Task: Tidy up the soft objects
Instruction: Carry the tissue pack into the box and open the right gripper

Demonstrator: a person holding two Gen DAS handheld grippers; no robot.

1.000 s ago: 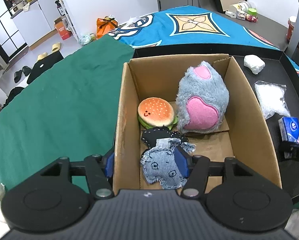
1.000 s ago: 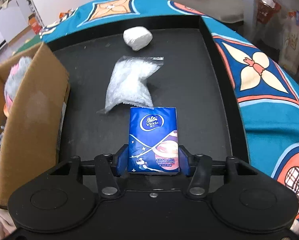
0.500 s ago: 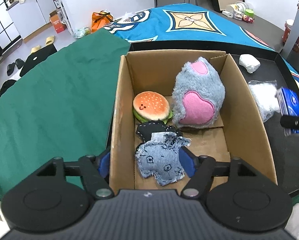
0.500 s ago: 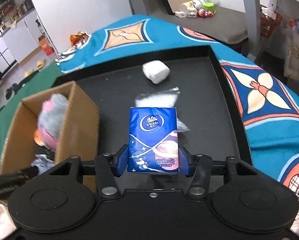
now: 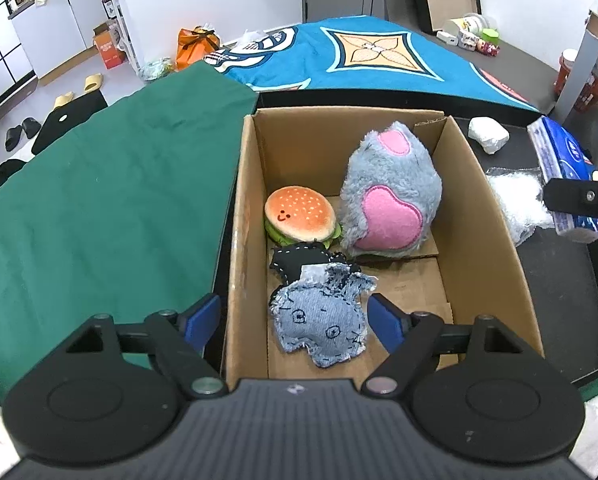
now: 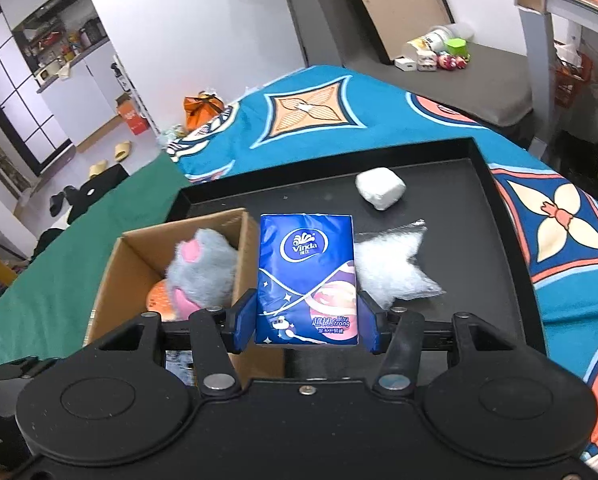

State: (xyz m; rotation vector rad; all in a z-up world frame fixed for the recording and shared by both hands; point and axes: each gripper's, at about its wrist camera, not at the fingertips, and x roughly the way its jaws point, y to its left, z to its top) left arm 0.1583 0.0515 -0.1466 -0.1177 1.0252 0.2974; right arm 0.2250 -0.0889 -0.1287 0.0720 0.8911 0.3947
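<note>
Between right claw [image 6: 306, 322] pads, blue tissue pack [image 6: 307, 282], clamped upright

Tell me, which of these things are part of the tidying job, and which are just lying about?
Part of the job: cardboard box, tissue pack in the right gripper, grey plush, burger toy, denim toy, white bag, white lump.

Lying about: slippers, orange bag.

The left wrist view looks steeply down, close above the open brown cardboard box [image 5: 479, 200]. The right wrist view faces forward from the box's [image 6: 115, 272] right, higher up. Both views share it.
</note>
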